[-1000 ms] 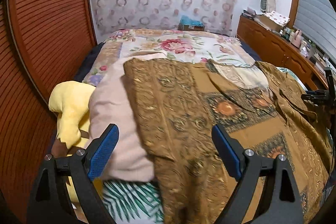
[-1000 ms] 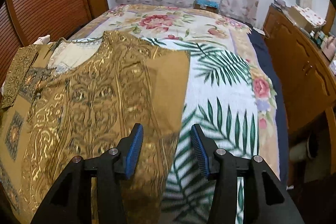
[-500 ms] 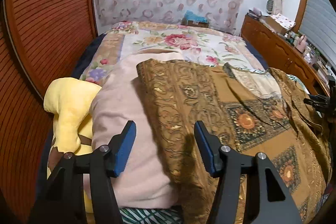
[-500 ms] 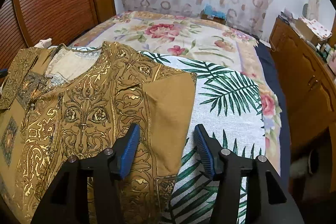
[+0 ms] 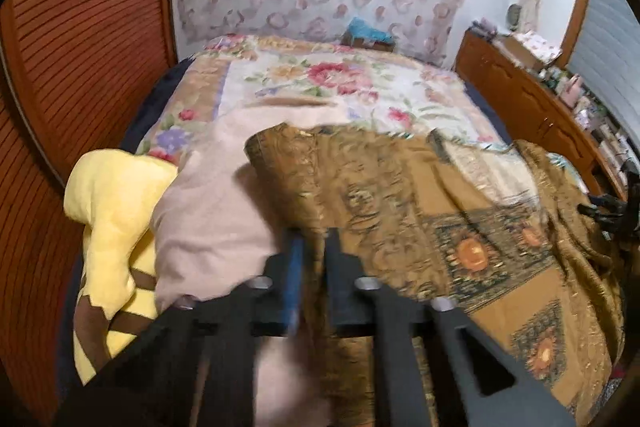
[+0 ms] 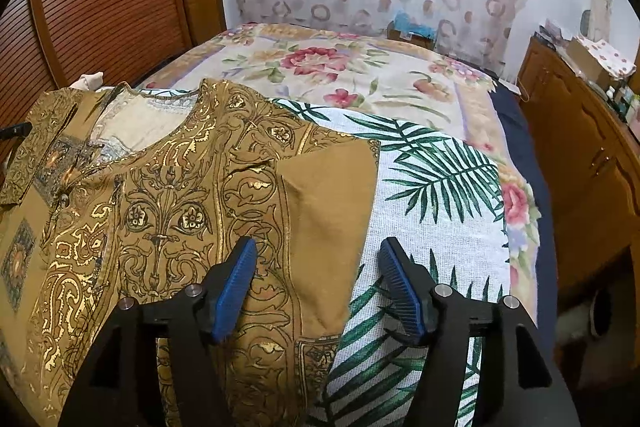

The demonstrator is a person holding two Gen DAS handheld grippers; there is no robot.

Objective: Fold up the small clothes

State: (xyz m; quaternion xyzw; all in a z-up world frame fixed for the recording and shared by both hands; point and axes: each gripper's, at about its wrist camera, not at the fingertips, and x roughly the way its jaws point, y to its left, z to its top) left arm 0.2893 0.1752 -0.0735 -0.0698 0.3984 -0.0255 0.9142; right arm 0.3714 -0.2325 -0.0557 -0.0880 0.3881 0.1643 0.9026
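Note:
A brown shirt with gold and black print [image 6: 168, 211] lies spread on the bed, collar toward the wall; it also shows in the left wrist view [image 5: 400, 211]. My left gripper [image 5: 314, 251] is shut on the shirt's left edge, over a pale pink pillow [image 5: 208, 223]. My right gripper [image 6: 318, 267] is open, its left finger over the shirt's right sleeve [image 6: 328, 203], its right finger over the palm-leaf cloth [image 6: 436, 195]. The right gripper's tip shows at the far right of the left wrist view [image 5: 612, 215].
A yellow plush toy [image 5: 108, 227] lies left of the pillow. A floral bedspread [image 6: 344, 67] covers the far half of the bed. A ribbed wooden wardrobe [image 5: 72, 47] stands at the left, a wooden dresser [image 6: 580, 131] with clutter at the right.
My left gripper has moved in to the shirt's left edge and closed on it. My right gripper has advanced toward the right sleeve and opened wider.

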